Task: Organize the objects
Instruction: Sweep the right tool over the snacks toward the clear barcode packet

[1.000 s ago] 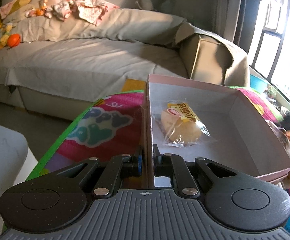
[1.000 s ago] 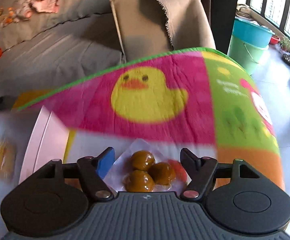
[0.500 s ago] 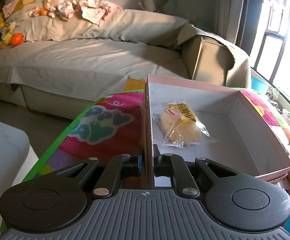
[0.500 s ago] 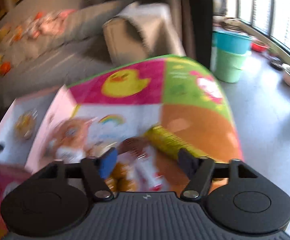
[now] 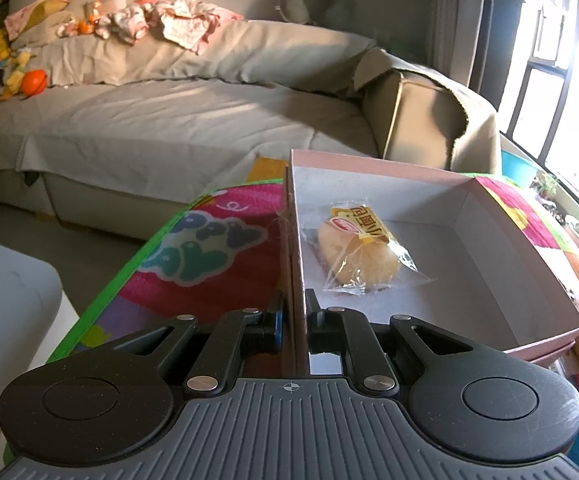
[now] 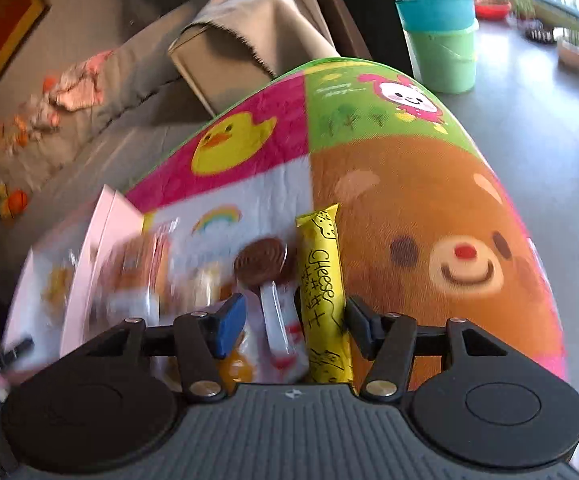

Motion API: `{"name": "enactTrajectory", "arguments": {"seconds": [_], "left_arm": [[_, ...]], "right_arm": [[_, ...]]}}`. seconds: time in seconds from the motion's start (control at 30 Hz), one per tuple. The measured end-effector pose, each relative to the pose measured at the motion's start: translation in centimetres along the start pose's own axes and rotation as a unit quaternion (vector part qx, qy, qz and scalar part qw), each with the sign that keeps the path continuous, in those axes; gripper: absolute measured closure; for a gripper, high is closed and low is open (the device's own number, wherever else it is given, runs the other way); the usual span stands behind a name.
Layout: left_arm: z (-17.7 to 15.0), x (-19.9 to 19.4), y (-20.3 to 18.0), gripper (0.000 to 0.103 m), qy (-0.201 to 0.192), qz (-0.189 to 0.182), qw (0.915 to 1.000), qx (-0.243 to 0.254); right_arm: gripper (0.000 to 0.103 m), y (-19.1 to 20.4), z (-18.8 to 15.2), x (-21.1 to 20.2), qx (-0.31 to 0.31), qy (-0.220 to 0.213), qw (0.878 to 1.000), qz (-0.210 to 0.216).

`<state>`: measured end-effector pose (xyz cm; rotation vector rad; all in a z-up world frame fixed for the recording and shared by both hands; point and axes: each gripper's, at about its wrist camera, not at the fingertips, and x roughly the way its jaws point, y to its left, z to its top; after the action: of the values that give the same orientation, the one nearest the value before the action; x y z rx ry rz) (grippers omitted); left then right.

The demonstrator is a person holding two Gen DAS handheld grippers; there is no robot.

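Left gripper [image 5: 293, 316]: clamped on near wall of pink box [image 5: 529, 280], steadying it. Right gripper [image 6: 295, 320]: spread wide, nothing held, hovering over snacks on mat [image 6: 429, 208].

Cheese stick [image 6: 323, 280]: yellow sachet, judged light, soft, slippery film; best pinched across mid-length. Lollipop [image 6: 261, 262]: chocolate disc judged brittle; take by stem.

Box holds one wrapped bun [image 5: 359, 254]; rest of floor bare. Further packets beside box blurred.

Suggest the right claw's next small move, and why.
Probably lower and shut on the cheese stick: the right claw is open with the stick just inside its right finger, beside the lollipop. The left claw already clamps the box wall, steadying it.
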<state>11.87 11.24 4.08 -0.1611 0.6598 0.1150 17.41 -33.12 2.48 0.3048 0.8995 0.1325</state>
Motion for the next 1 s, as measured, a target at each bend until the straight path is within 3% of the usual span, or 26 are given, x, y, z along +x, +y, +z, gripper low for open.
{"name": "enactTrajectory", "arguments": {"seconds": [0.1, 0.17, 0.27, 0.4, 0.47, 0.6, 0.67, 1.0], "left_arm": [[0.0, 0.0, -0.1, 0.091, 0.0, 0.0, 1.0, 0.006], [0.1, 0.2, -0.2, 0.091, -0.001, 0.0, 0.9999, 0.011], [0.1, 0.2, -0.1, 0.09, -0.002, -0.005, 0.9999, 0.01], [0.1, 0.2, 0.0, 0.09, -0.002, -0.009, 0.9999, 0.006], [0.0, 0.1, 0.1, 0.09, -0.002, -0.009, 0.9999, 0.006], [-0.1, 0.0, 0.1, 0.09, -0.001, -0.009, 0.9999, 0.008], [-0.1, -0.1, 0.2, 0.09, -0.001, -0.01, 0.9999, 0.009], [-0.2, -0.2, 0.3, 0.09, -0.002, -0.011, 0.9999, 0.006]], "right_arm": [[0.046, 2.4, -2.1, -2.2, -0.072, -0.047, 0.995, -0.052], [0.042, 4.5, -3.4, -3.7, -0.122, -0.078, 0.988, -0.06], [0.033, 7.5, -4.9, -5.4, -0.181, -0.1, 0.978, -0.031], [0.03, 11.6, -7.2, -4.7, -0.249, -0.062, 0.966, 0.036], [0.03, 13.3, -8.1, -3.0, -0.278, -0.054, 0.959, 0.025], [0.032, 14.1, -7.9, 0.0, -0.277, -0.04, 0.96, -0.001], [0.057, 13.9, -7.4, 0.6, -0.266, -0.017, 0.964, 0.01], [0.059, 10.3, -9.4, -2.4, -0.22, -0.008, 0.973, -0.065]]}}
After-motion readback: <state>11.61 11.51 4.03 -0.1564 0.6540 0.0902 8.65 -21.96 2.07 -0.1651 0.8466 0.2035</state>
